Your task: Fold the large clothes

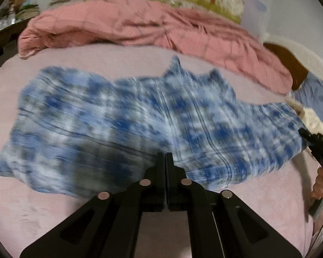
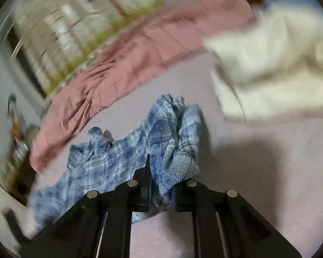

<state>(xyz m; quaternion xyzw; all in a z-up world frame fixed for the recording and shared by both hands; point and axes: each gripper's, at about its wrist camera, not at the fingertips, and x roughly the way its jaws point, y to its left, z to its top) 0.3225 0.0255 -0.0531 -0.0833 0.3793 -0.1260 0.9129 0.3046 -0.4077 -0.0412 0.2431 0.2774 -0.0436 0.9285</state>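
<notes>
Fabric of the blue plaid garment [image 2: 172, 146], spread on the pink bed [image 1: 53, 215], bunches inside my clamped right gripper [image 2: 161, 185]; my left gripper [image 1: 165, 161] pinches shut (whether on cloth, I cannot tell), and uneven pulling could skew the fold.

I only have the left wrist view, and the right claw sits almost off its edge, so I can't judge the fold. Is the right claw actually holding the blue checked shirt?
Observer: Yes, the right claw is shut on a bunched fold of the blue checked shirt.
Operator: Is it a deep bite or just the tip?
Observer: Deep. Cloth fills the gap and spills out below the fingers.
Operator: Anything ahead of it?
Observer: A large cream cloth pile lies ahead to the right, apart from the shirt.
</notes>
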